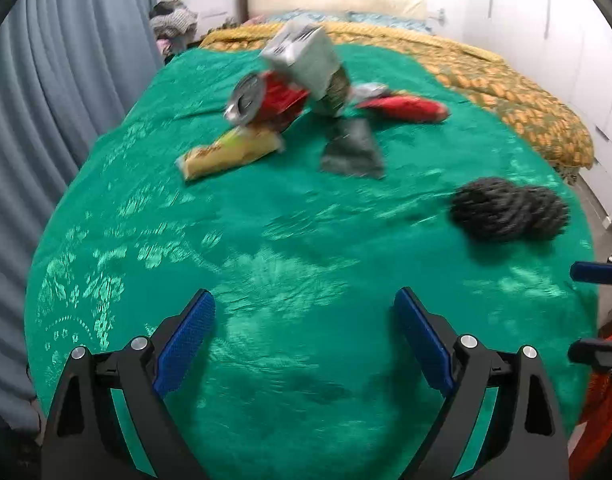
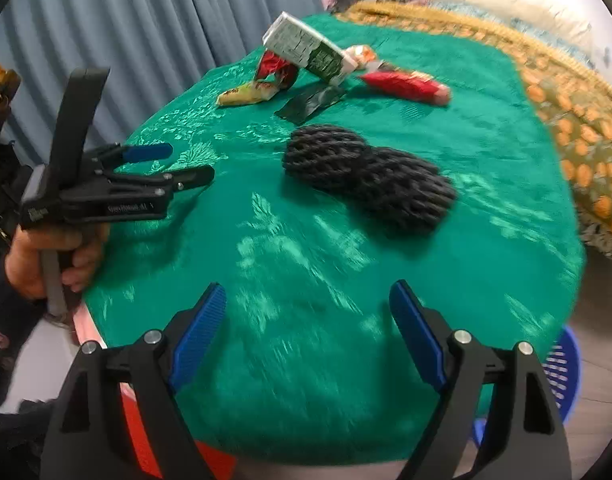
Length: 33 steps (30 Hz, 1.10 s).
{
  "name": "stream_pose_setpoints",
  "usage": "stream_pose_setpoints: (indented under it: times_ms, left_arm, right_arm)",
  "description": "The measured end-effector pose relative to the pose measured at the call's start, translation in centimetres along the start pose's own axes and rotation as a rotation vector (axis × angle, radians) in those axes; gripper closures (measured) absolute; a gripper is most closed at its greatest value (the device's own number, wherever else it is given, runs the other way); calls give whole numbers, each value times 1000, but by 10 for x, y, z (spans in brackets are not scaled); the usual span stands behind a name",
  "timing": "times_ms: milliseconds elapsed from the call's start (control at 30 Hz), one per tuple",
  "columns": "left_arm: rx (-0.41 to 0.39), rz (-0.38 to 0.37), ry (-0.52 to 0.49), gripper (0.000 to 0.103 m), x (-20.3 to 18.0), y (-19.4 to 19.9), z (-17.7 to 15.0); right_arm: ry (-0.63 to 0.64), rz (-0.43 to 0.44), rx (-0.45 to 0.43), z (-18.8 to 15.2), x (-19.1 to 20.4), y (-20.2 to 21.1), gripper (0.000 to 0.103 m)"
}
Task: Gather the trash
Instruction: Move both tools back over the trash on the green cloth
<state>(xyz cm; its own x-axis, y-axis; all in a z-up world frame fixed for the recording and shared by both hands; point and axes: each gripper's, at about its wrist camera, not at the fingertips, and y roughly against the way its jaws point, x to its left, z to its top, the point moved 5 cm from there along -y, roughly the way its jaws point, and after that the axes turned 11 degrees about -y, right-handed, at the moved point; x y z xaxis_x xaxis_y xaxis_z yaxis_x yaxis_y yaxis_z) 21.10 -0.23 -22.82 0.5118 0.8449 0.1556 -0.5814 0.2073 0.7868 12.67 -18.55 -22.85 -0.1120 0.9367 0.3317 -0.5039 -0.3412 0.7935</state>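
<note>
Left claw (image 1: 304, 334) wide open, empty; right claw (image 2: 308, 326) likewise; crumpled wrappers (image 1: 229, 152), tilted carton (image 2: 308, 53) heaped.

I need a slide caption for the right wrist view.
Open right gripper above green bedspread, black foam nets ahead.

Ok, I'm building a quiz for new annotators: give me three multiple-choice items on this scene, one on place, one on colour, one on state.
1. Where does the black foam mesh netting lie?
A. on the green satin bedspread
B. in the blue perforated plastic basket
C. on the floor

2. What colour is the long snack wrapper nearest the curtain?
A. blue
B. yellow
C. white

3. How do the right gripper jaws stand?
A. shut on netting
B. shut, empty
C. open, empty

Answers: 1 A, netting rests on the cloth; 2 B, it is plainly yellow; 3 C, bedspread shows between the blue pads.
</note>
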Motion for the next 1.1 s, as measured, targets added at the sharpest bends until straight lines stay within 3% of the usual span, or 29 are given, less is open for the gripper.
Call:
stream_pose_setpoints:
  times_ms: [67,167,267,333,500,600,900,1100]
  left_arm:
    - [7,-43,33,13,2,-5,0]
    - [22,-48,33,9,2,-10,1]
    - [30,-31,19,8,-5,-13,3]
    - [26,-34,26,8,-4,-13,1]
    - [10,-56,61,8,-1,-12,0]
    - [17,-46,52,8,-2,-12,0]
    - [17,-44,53,8,-3,-11,0]
    - [-8,-175,80,6,11,-8,4]
  right_arm:
    - [-9,37,45,7,3,-13,21]
    - [-27,16,42,33,-4,-27,21]
    - [-31,-135,-119,74,-22,-26,21]
    - [-51,-175,-194,89,-27,-20,21]
    - [-197,-165,-185,66,-35,-20,19]
    - [-191,-188,-155,51,-34,-34,18]
    - [-108,-291,-133,55,-23,-49,15]
    - [-124,-264,-141,54,-27,-46,15]
